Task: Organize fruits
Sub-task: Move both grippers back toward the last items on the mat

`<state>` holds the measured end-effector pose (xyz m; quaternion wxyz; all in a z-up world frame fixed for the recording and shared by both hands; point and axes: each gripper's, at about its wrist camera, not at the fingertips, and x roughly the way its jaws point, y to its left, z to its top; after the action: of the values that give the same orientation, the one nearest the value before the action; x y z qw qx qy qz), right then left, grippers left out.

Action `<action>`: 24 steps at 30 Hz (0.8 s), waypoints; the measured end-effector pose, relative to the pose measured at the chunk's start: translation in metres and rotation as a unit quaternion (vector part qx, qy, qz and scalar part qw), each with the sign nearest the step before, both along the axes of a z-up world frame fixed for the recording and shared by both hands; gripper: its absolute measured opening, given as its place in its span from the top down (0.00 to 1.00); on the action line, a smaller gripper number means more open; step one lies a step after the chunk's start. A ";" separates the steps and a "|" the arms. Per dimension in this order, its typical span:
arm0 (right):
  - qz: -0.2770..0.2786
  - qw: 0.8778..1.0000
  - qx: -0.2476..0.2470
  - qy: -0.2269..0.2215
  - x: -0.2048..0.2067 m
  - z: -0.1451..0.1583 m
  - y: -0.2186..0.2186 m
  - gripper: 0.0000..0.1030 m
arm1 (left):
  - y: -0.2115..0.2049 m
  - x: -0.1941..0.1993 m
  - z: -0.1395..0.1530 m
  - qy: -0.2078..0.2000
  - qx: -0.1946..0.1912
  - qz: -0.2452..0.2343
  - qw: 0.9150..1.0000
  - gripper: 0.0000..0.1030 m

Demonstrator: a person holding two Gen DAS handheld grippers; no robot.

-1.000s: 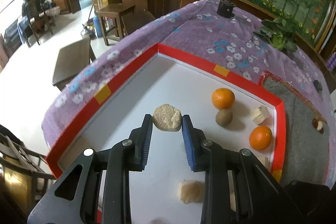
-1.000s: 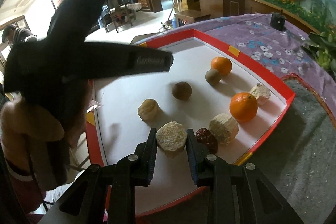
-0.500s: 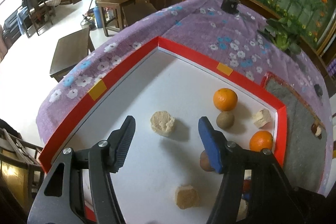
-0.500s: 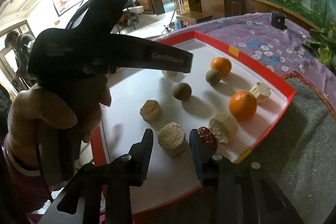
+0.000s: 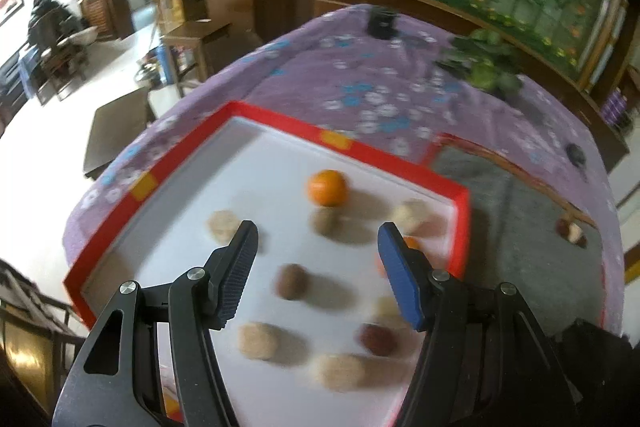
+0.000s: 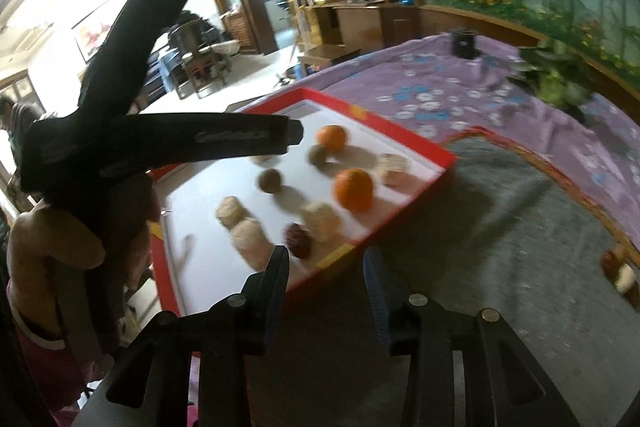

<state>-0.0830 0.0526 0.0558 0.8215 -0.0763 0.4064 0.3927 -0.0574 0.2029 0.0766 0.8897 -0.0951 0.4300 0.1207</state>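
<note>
A red-rimmed white tray [image 5: 280,123] holds two oranges [image 5: 327,187], brown kiwis [image 5: 292,281], a dark red fruit [image 5: 376,339] and several beige pieces [image 5: 258,341]. My left gripper [image 5: 316,231] hangs open above the tray's middle with nothing between its fingers. In the right wrist view the same tray [image 6: 400,131] shows the near orange [image 6: 354,189] and the dark red fruit [image 6: 298,239]. My right gripper [image 6: 326,257] is over the tray's near rim. Its jaws are opening and hold nothing. A beige piece [image 6: 250,243] lies just beyond its left finger.
A grey mat [image 6: 480,227] with a woven edge lies right of the tray, bearing a small brown and white item [image 6: 620,269]. Purple flowered cloth [image 5: 380,95] covers the table. A hand [image 6: 52,247] holds the left gripper's black body [image 6: 160,147] at the tray's left.
Both grippers let go of the beige pieces they held, opened, and drew back and up from the tray. The pieces stay on the tray floor.
</note>
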 end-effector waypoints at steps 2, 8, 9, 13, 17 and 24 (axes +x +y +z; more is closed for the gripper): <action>-0.016 1.000 0.001 -0.001 0.006 0.000 -0.014 0.64 | -0.016 0.002 0.001 0.000 0.002 -0.017 1.000 0.39; -0.086 0.996 -0.004 0.003 0.018 -0.008 -0.079 0.63 | -0.074 0.016 0.001 0.005 -0.002 -0.076 0.997 0.39; -0.097 0.995 -0.003 0.003 0.019 -0.009 -0.090 0.63 | -0.083 0.018 0.000 0.006 -0.004 -0.086 0.996 0.39; -0.160 0.987 -0.006 0.005 0.028 -0.014 -0.147 0.63 | -0.128 0.034 -0.007 0.020 -0.010 -0.132 0.991 0.39; -0.221 0.975 -0.009 0.004 0.037 -0.018 -0.199 0.62 | -0.174 0.050 -0.017 0.035 -0.009 -0.176 0.984 0.39; -0.269 0.963 0.009 0.015 0.048 -0.022 -0.251 0.61 | -0.232 0.083 -0.033 0.054 -0.001 -0.212 0.976 0.39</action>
<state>-0.0346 -0.1983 0.0334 0.8913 0.0492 0.4209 0.1614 0.0257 -0.0287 0.0435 0.8703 0.0039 0.4879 -0.0666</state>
